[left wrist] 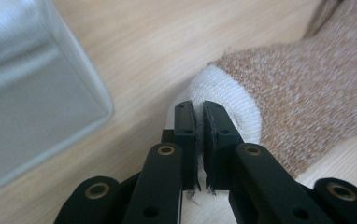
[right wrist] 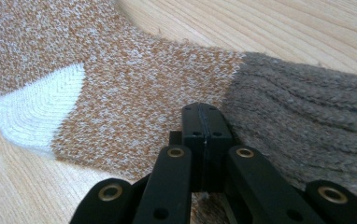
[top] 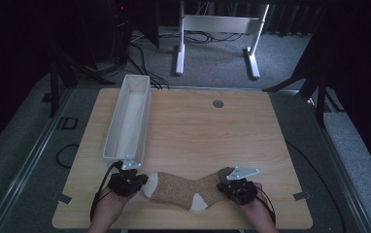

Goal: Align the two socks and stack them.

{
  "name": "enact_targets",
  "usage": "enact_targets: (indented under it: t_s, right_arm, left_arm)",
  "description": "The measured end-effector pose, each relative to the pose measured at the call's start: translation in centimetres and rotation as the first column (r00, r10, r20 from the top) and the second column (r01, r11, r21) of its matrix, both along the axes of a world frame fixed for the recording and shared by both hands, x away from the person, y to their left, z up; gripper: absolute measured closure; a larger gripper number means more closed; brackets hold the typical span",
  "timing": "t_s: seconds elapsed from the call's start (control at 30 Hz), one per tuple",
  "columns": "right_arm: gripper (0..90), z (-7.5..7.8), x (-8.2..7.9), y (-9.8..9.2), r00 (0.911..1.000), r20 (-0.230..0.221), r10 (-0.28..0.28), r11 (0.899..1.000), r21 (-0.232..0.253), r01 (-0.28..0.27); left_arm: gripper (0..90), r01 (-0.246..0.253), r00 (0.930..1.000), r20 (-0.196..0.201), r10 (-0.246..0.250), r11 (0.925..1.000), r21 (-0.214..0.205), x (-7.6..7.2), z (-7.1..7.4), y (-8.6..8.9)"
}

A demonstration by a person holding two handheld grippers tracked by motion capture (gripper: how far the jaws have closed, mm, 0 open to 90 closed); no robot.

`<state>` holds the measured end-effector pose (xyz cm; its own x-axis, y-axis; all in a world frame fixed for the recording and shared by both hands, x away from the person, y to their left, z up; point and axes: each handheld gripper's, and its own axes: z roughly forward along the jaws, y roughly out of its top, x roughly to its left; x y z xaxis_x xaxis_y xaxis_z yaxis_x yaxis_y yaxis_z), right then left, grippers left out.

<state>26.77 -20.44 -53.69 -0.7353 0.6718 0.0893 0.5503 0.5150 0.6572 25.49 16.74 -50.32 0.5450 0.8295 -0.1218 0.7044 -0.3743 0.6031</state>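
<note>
A brown speckled sock (top: 178, 191) with white toe and heel lies flat near the table's front edge. My left gripper (top: 142, 183) is at its left end. In the left gripper view the jaws (left wrist: 199, 109) stand almost together, pinching the edge of the white toe (left wrist: 232, 100). My right gripper (top: 222, 187) is at the sock's right end. In the right gripper view its jaws (right wrist: 206, 109) are closed flush. They are down on the fabric where the speckled part (right wrist: 134, 84) meets the darker ribbed cuff (right wrist: 307, 116). The white heel patch (right wrist: 41, 109) lies off to the left.
A long white bin (top: 127, 116) stands along the left side of the wooden table (top: 212, 131), its near end just behind my left gripper and its corner (left wrist: 27, 93) close by. A small round grommet (top: 217, 103) sits at the back. A white frame (top: 217, 29) stands on the floor beyond.
</note>
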Motion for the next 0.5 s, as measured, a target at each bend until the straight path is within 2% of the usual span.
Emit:
enact_targets:
  t_s: [0.07, 0.23, 0.5]
  right_arm:
    - [90.0, 0.0, 0.0, 0.0, 1.0, 0.0, 0.001, 1.0, 0.0, -0.001]
    - [90.0, 0.0, 0.0, 0.0, 1.0, 0.002, 0.0, 1.0, 0.0, 0.0]
    - [90.0, 0.0, 0.0, 0.0, 1.0, -0.007, -0.005, 1.0, 0.006, 0.005]
  left_arm:
    - [85.7, 0.007, 0.9996, -0.028, -0.007, 0.9999, 0.01, 0.2, -0.5, 0.1]
    - [85.4, -0.006, 0.9974, -0.071, 0.006, 1.0, 0.002, 0.7, -2.1, 0.4]
    - [84.4, -0.006, 0.9979, -0.064, 0.006, 1.0, -0.007, 0.6, -2.6, 0.4]
